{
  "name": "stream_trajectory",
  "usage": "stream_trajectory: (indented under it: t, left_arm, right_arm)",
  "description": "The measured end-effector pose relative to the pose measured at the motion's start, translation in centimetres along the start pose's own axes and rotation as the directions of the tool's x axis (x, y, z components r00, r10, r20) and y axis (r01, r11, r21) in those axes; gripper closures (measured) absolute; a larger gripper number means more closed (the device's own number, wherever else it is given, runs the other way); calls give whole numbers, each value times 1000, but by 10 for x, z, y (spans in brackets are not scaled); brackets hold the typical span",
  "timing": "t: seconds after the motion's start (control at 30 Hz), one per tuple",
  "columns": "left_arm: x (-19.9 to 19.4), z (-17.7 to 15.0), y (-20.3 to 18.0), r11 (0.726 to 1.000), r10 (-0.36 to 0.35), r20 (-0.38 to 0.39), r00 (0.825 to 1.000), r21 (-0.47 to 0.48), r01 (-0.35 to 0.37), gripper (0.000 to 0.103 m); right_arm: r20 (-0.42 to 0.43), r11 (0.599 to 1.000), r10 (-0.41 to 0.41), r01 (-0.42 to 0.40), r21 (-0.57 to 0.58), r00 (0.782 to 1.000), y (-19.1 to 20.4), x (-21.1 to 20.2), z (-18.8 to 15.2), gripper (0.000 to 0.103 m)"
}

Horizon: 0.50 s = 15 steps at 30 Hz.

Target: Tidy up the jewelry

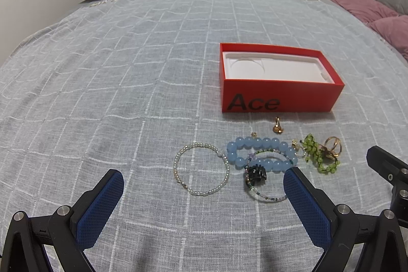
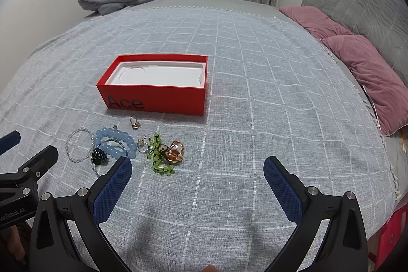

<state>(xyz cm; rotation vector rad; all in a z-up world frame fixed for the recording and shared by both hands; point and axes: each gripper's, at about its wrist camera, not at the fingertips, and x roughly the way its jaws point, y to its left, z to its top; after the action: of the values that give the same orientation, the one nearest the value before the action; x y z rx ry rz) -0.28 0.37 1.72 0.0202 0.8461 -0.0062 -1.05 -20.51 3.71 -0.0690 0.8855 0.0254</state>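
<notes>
Left gripper (image 1: 204, 185), right gripper (image 2: 197, 170): both spread wide, nothing held. Jewelry heaped just in front of red box (image 1: 280, 98), box bare inside. Blue bracelet (image 1: 260, 152) tangled with thin beaded strand (image 1: 265, 198) (risk: dragging neighbours along). Small ring (image 1: 277, 128) easily missed on soft cloth.

Open right hand-held gripper (image 2: 197, 171) over checked bedspread (image 2: 255, 93) — red box (image 2: 155, 98) w/ jewelry (image 2: 122, 147) just beside.

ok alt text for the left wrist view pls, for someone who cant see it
An open left gripper hovers over a grey checked bedspread, above a white pearl bracelet, a blue bead bracelet and a green bead strand. Behind them sits an empty open red box marked "Ace".
</notes>
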Motion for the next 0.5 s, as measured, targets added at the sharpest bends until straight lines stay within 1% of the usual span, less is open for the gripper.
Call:
stream_trajectory:
  t: [0.3, 0.5]
  left_arm:
    - [0, 1, 2, 1000, 3, -2, 1000, 4, -3, 0]
    - [3, 3, 7, 998, 42, 29, 999, 53, -44, 0]
  right_arm:
    - [-2, 1000, 1, -1, 1, 1000, 1, 1, 0, 0]
    - [-9, 1000, 1, -1, 2, 1000, -1, 4, 1, 0]
